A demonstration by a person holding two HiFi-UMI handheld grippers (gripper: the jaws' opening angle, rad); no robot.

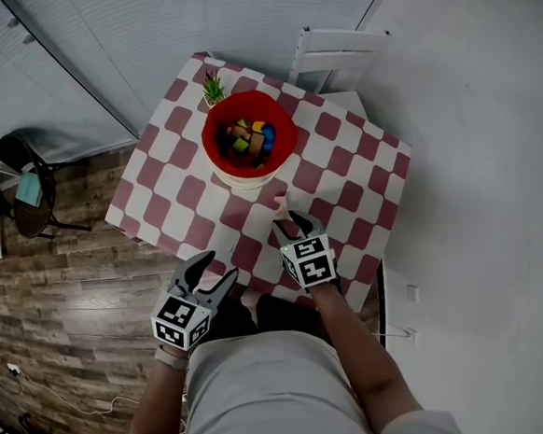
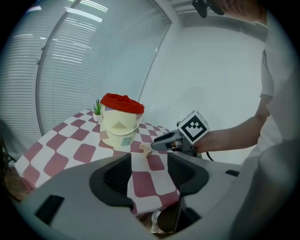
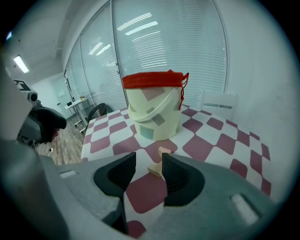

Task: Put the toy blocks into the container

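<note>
Most of the job looks done. The container (image 1: 245, 177), a cream bucket with a red liner, stands towards the far side of the checked table (image 1: 369, 172) and already holds a heap of coloured toy blocks (image 1: 248, 140). As far as I can see, two pieces are left, both lying on the table just in front of the bucket on your side. Your right gripper (image 1: 290, 224) hangs low over them with its jaws apart. The nearer pale block (image 3: 153, 169) lies at the tips, close against the right-hand jaw but not clamped. The farther pale block (image 3: 165, 151) sits just beyond it, towards the bucket. Your left gripper (image 1: 218, 268) is at the near edge of the table, jaws apart too, with nothing but the checked top showing between them. Around the bucket you have a small potted plant (image 1: 212, 90) just beside it near the far-left corner, a white chair (image 1: 336, 55) behind the table, and a black stool (image 1: 19, 187) on the wood floor at left. Nothing blocks the short way from the blocks to the bucket. I judge the only nuisance is that the two pieces lie close together, which could spoil a clean grip on one.
</note>
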